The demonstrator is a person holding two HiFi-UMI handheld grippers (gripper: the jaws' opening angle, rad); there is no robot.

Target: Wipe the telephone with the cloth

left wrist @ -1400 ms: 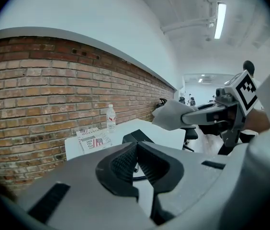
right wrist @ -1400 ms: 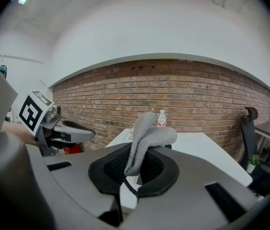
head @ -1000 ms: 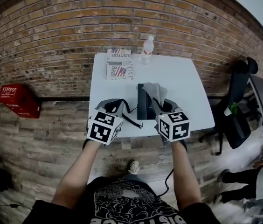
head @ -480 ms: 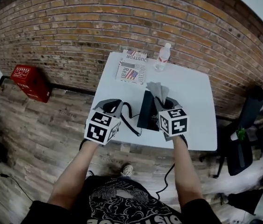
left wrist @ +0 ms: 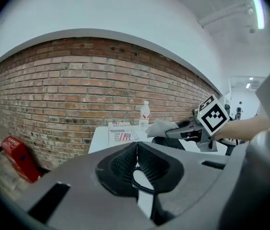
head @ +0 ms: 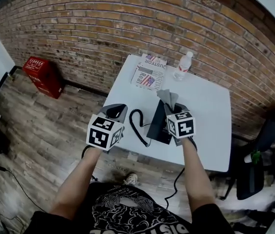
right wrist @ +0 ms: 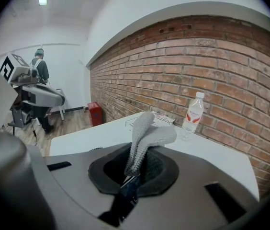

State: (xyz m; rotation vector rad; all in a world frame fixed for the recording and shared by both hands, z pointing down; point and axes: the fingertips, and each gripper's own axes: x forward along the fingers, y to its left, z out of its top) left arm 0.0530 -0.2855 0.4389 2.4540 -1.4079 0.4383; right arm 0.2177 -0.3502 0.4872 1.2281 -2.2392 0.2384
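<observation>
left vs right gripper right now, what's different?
Grip: the right gripper is shut on the grey cloth; the left gripper is shut too, but with nothing between its jaws.
Position: the right gripper sits over the black telephone, while the left gripper is off to its left, near the table edge by the coiled cord.
Shared: both point toward the brick wall.

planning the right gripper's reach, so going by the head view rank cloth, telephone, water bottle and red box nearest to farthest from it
1. cloth, held in the right gripper's jaws.
2. telephone, beside it on the table.
3. water bottle, at the table's far edge.
4. red box, off the table, far left.
</observation>
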